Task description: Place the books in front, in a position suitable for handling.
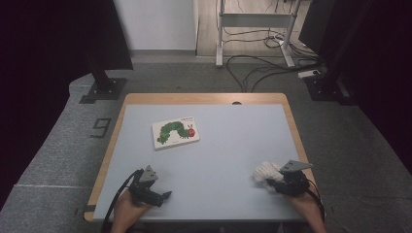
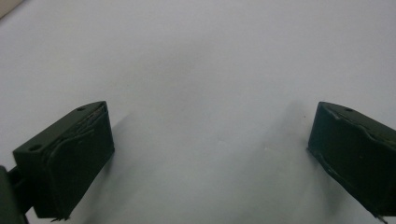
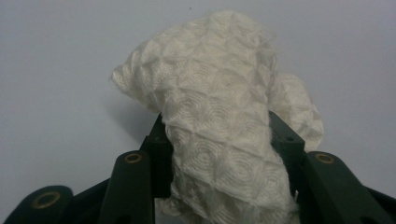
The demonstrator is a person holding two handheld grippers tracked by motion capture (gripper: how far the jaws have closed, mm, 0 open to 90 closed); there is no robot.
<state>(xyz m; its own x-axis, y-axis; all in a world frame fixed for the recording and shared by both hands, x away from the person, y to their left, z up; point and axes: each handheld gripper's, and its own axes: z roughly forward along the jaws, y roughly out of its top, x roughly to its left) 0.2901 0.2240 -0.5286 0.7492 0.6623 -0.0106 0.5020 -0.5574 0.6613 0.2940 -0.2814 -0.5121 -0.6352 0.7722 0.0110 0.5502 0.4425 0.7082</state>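
Note:
A crumpled white waffle-weave cloth (image 1: 265, 171) lies at the table's near right. My right gripper (image 1: 272, 183) is shut on it, held by a hand at the bottom right. In the right gripper view the cloth (image 3: 210, 79) bulges up between the two black jaws, and my right gripper (image 3: 217, 135) presses it from both sides. My left gripper (image 1: 165, 195) rests low over the near left of the table. In the left gripper view its jaws stand wide apart, and my left gripper (image 2: 210, 154) is open over bare grey tabletop.
A picture book (image 1: 175, 132) with a green caterpillar on its cover lies flat left of the middle of the grey table (image 1: 228, 145). Wooden edging frames the table. Beyond it are black stand bases (image 1: 103, 90), a desk frame and cables (image 1: 252, 68) on the floor.

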